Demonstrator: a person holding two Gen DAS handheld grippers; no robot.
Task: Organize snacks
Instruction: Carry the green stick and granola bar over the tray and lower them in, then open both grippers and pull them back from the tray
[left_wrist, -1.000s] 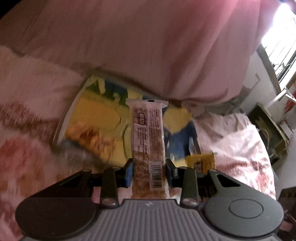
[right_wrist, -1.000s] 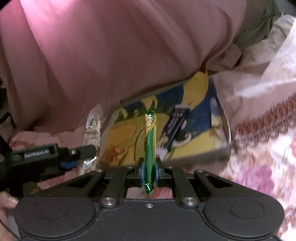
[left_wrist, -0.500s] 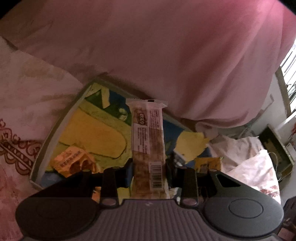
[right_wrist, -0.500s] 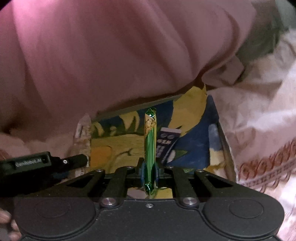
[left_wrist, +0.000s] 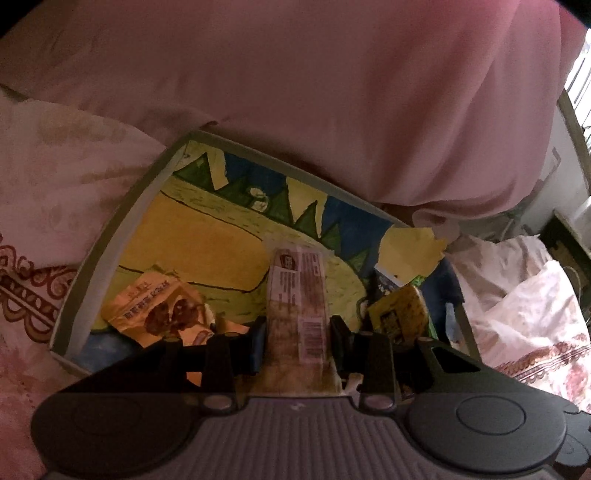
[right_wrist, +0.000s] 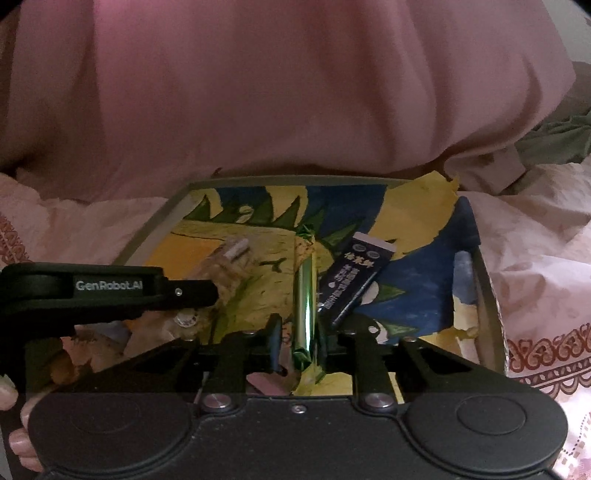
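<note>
While the left gripper (left_wrist: 297, 338) clamps a cracker pack (left_wrist: 297, 295) over the tray (left_wrist: 110, 236), the right gripper (right_wrist: 297, 338), jaws just parted, frees a green stick (right_wrist: 304, 299) there; next, lower and release the pack.

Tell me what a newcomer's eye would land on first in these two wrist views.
First, the shallow grey-rimmed tray with its bright yellow, green and blue painted floor, lying on pale floral bedding under a pink quilt. Next, the left gripper clamps a long clear-wrapped biscuit bar above the tray. In the right view, the right gripper, jaws just opening, has a shiny green foil stick between them, beside a dark blue sachet.
</note>
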